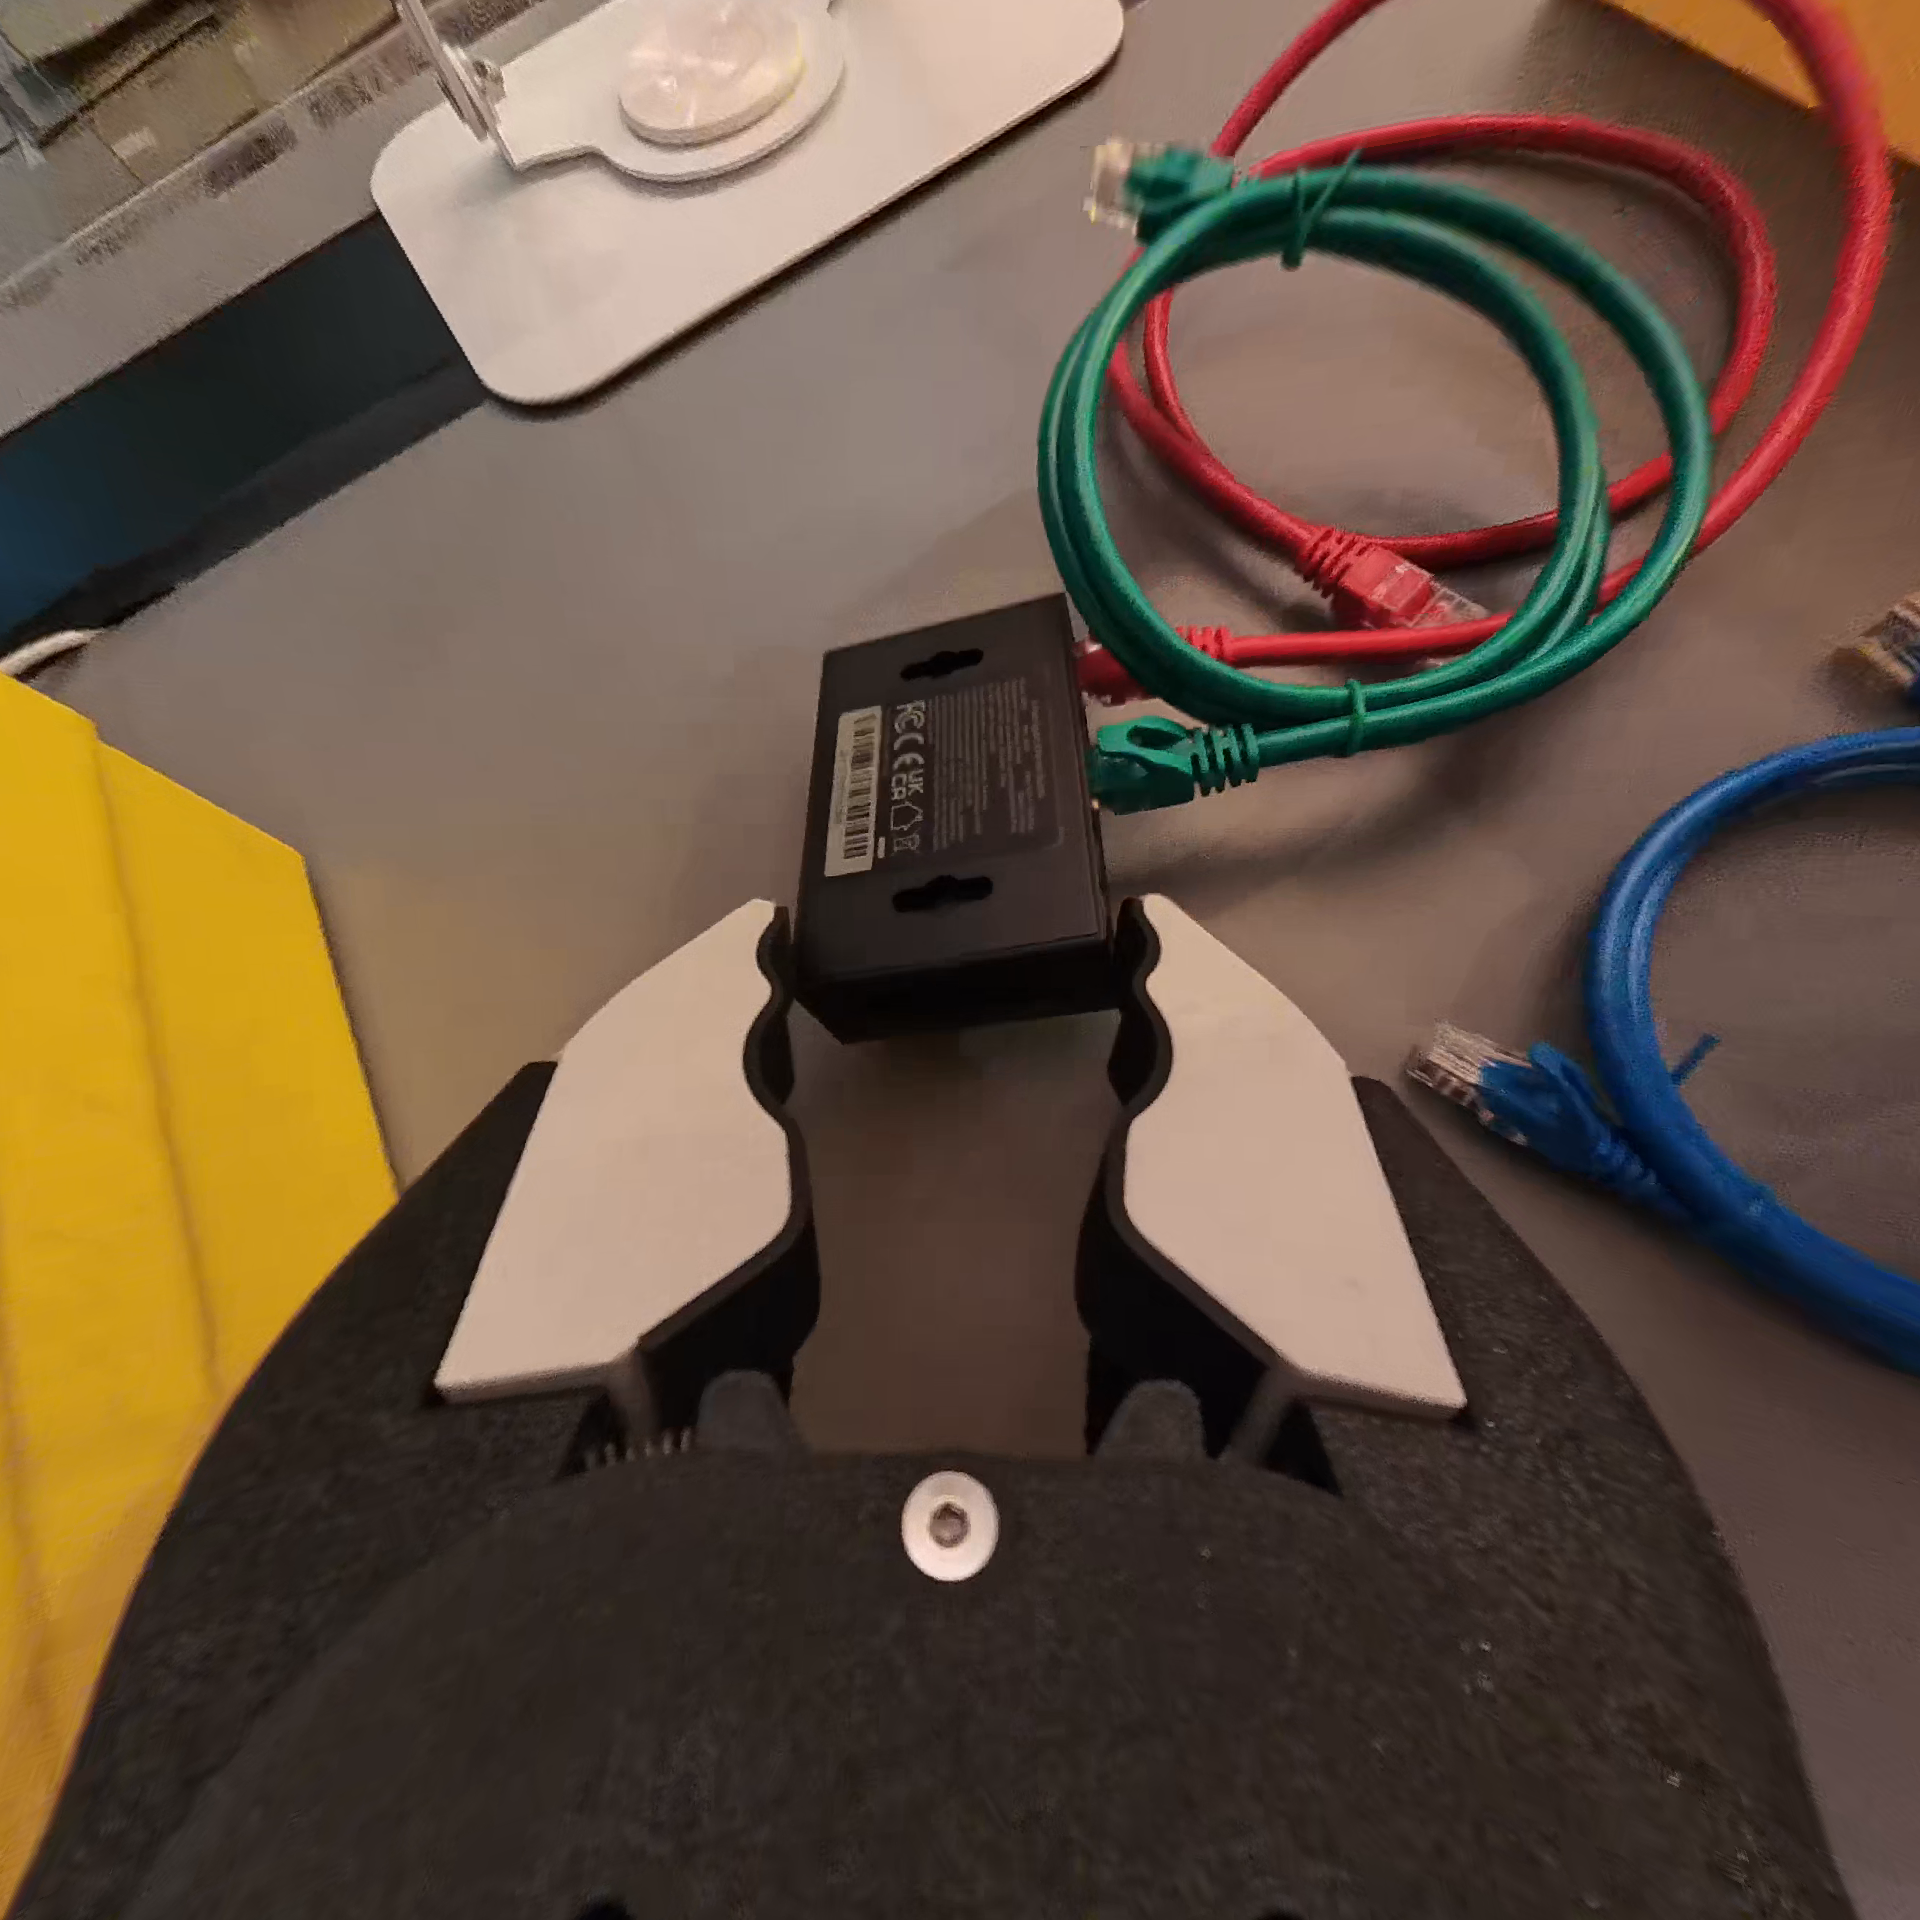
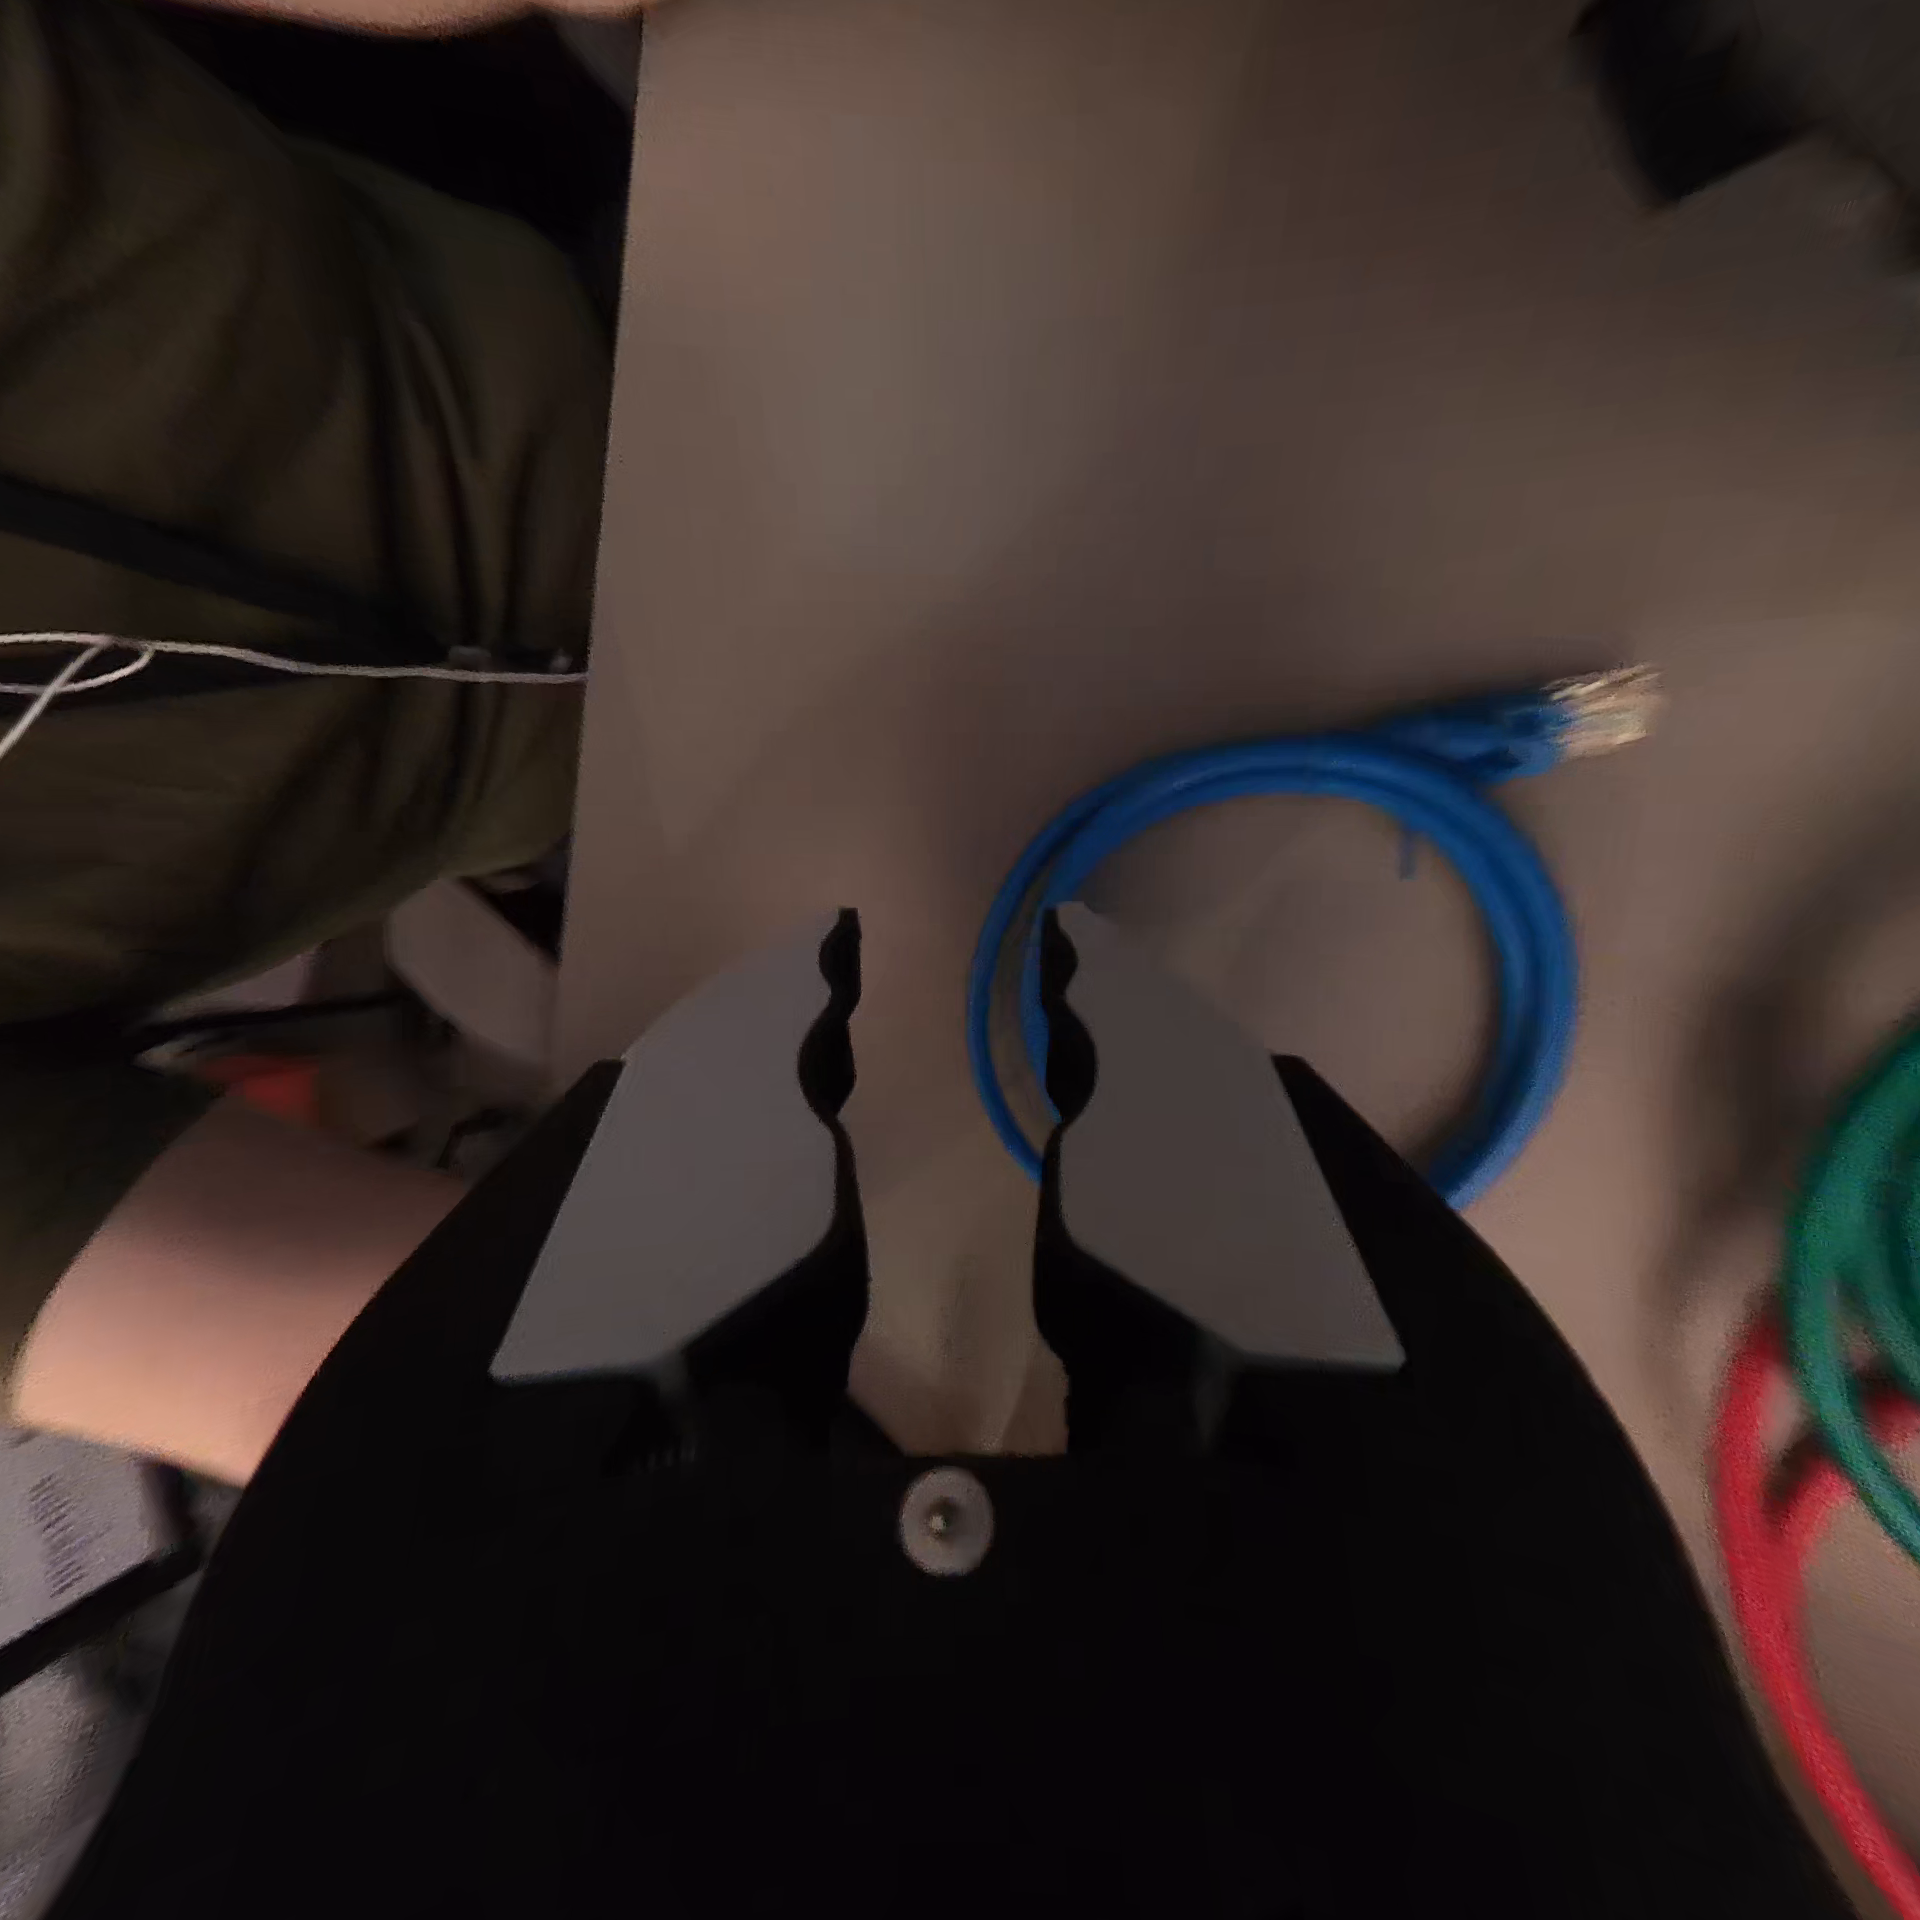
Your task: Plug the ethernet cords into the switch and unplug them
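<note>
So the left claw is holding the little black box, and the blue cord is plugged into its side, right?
Not quite. The left gripper does hold the black box, but the left wrist view shows the green cord plugged into its side. The blue cord lies loose on the table.

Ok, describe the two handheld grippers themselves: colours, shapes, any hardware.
Both look alike. The left gripper has a broad, rough-textured black body, one silver hex screw at its centre, and two wedge-shaped fingers with flat pale grey tops and wavy black inner pads. The right gripper shows the same parts, dimmer and blurred. No cables or markings show on either.
</note>
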Demonstrator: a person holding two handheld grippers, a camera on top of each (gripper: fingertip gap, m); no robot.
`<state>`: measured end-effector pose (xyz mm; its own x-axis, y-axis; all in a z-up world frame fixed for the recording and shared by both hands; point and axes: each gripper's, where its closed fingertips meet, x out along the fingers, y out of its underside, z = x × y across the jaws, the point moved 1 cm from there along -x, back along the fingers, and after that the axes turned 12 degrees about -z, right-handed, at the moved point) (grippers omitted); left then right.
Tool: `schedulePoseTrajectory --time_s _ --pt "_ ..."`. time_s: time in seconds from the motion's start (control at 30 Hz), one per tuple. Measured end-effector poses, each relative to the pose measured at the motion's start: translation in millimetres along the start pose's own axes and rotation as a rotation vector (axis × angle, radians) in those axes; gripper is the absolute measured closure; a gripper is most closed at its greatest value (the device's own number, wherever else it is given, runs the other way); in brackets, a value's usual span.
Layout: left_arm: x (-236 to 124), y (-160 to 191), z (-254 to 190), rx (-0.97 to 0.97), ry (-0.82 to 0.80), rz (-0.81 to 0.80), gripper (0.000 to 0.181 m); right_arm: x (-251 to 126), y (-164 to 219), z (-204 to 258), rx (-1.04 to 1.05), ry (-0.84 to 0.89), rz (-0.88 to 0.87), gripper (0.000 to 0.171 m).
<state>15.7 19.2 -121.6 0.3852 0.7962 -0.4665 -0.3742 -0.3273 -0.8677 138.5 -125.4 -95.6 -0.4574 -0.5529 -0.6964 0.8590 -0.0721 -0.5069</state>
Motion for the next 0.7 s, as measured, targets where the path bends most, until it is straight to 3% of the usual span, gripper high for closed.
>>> schedulePoseTrajectory --time_s 0.07,0.23,0.33,0.5,0.6,0.7 --pt "-7 -4 1 0.022 -0.004 0.018 0.122 -10 -18 -14 -0.094 0.125 -0.086 0.136" --pt "-15 -5 1 0.027 -0.001 0.065 0.122 -45 -83 -83 -0.382 0.629 -0.385 0.136" --pt "-20 -8 0 0.002 0.010 0.072 0.122 -42 -92 -103 -0.573 0.807 -0.407 0.111" --pt "-24 -10 0 -0.030 0.025 0.085 0.122 -16 -87 -134 -0.604 0.921 -0.290 0.108" --pt "-28 -12 -2 -0.054 0.042 0.095 0.122 -11 -86 -154 -0.611 1.028 -0.243 0.118" --pt "-33 -13 -1 -0.024 0.024 0.089 0.122 -6 -84 -161 -0.568 1.028 -0.262 0.131"
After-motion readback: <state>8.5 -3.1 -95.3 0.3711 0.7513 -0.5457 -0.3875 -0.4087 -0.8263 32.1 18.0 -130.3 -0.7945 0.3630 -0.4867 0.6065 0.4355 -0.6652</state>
